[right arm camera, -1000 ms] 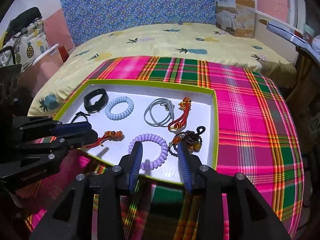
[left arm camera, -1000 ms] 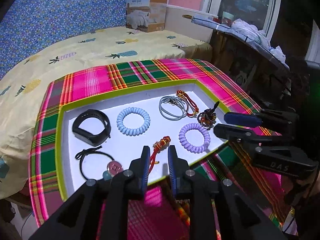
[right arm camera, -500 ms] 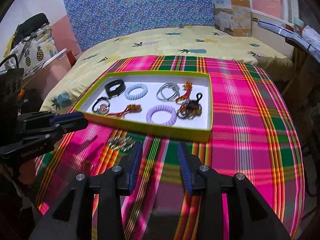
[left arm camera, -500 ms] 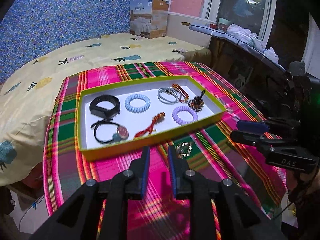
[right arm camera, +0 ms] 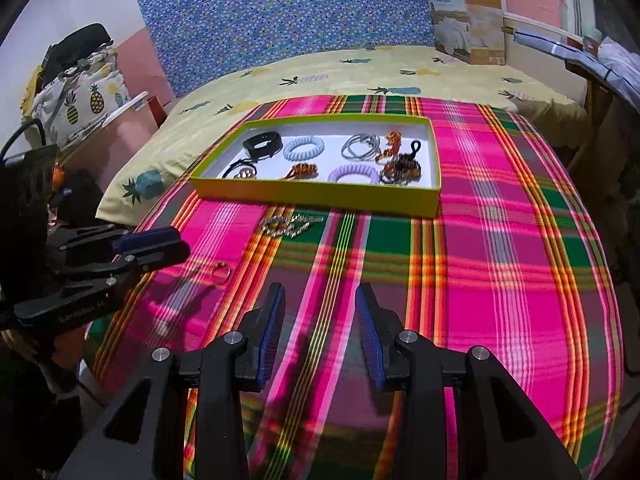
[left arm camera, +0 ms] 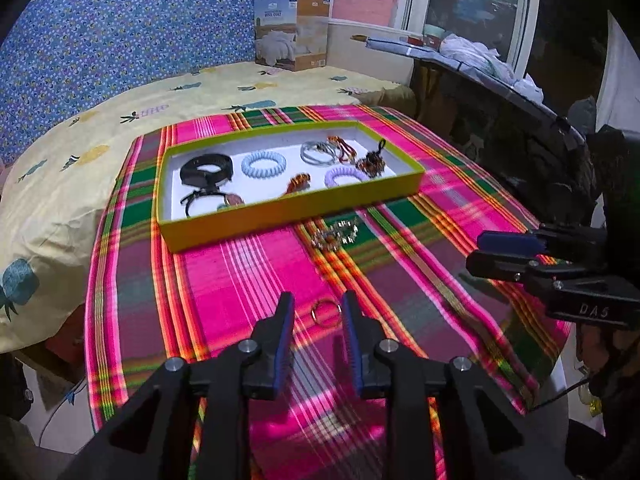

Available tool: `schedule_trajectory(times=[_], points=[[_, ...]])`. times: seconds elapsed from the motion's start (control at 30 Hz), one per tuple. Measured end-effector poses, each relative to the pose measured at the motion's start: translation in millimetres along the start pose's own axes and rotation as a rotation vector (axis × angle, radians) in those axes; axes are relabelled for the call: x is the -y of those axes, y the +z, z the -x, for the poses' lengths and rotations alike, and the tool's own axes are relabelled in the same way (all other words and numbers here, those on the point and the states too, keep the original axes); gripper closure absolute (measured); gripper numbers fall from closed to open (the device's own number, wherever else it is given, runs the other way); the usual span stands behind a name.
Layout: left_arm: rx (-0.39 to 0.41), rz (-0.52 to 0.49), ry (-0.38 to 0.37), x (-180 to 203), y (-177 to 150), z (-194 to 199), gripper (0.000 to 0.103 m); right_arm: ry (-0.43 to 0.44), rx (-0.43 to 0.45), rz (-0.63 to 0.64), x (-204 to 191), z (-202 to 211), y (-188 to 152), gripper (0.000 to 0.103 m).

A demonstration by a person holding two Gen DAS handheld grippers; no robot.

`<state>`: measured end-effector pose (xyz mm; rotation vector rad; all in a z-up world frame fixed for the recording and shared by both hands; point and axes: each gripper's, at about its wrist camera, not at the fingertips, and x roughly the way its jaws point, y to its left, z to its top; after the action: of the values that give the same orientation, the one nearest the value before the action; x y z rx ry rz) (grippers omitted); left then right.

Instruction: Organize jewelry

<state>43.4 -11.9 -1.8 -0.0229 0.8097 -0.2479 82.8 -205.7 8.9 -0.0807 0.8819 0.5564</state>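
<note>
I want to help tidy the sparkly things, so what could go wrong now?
The small gold ring lies flat on the busy plaid cloth between the opening left gripper fingers; it might slip away or the cloth might get pinched. The silvery chain bracelet is heaped beside the tray and may tangle.

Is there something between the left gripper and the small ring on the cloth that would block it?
Nothing visible does. The small ring lies flat on the plaid cloth, seen in the gap of the left gripper, whose fingers are opening with nothing held. The silver chain lies farther on, before the tray.
</note>
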Motion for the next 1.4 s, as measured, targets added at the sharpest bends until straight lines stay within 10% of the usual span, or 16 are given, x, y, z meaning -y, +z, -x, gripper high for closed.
schedule_trajectory(times=[0.97, 1.4], points=[[-0.075, -0.098, 0.092, 21, -8, -37, 0.073, 0.004, -0.029, -0.021, 1, -7, -7, 0.066], [-0.051, -0.054, 0.072, 10, -6, -31, 0.103, 0.007, -0.025, -0.001, -3, -23, 8, 0.066]])
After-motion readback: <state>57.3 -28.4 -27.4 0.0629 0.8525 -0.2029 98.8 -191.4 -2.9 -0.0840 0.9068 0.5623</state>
